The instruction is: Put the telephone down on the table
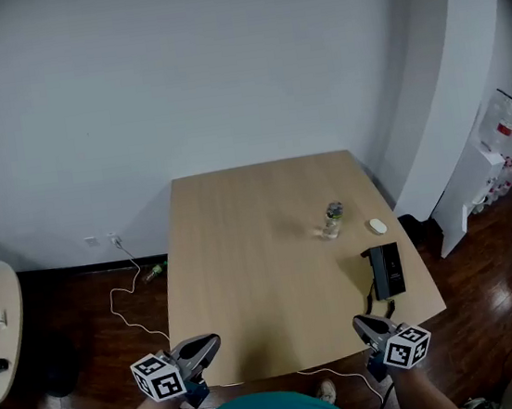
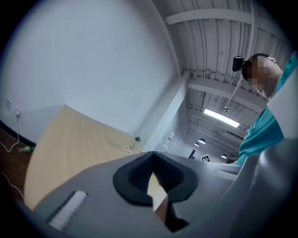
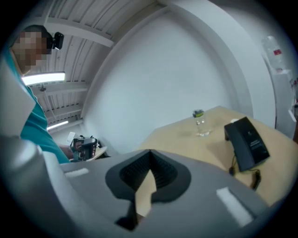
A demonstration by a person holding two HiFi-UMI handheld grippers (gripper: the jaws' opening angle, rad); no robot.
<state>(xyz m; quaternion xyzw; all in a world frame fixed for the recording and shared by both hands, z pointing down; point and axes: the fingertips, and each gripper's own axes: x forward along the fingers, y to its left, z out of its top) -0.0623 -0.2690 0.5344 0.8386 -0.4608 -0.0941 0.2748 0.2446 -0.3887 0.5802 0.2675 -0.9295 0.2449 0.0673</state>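
The head camera looks steeply down from overhead onto the whole worktop (image 1: 247,275), with the left gripper (image 1: 209,343) and right gripper (image 1: 361,324) at its lower edge. Each gripper camera sits close behind its own jaws, low at the worktop's near edge, facing across it toward the wall (image 1: 219,63). All three views share the bottle (image 1: 334,219) far ahead of both grippers. The left gripper view is tilted.
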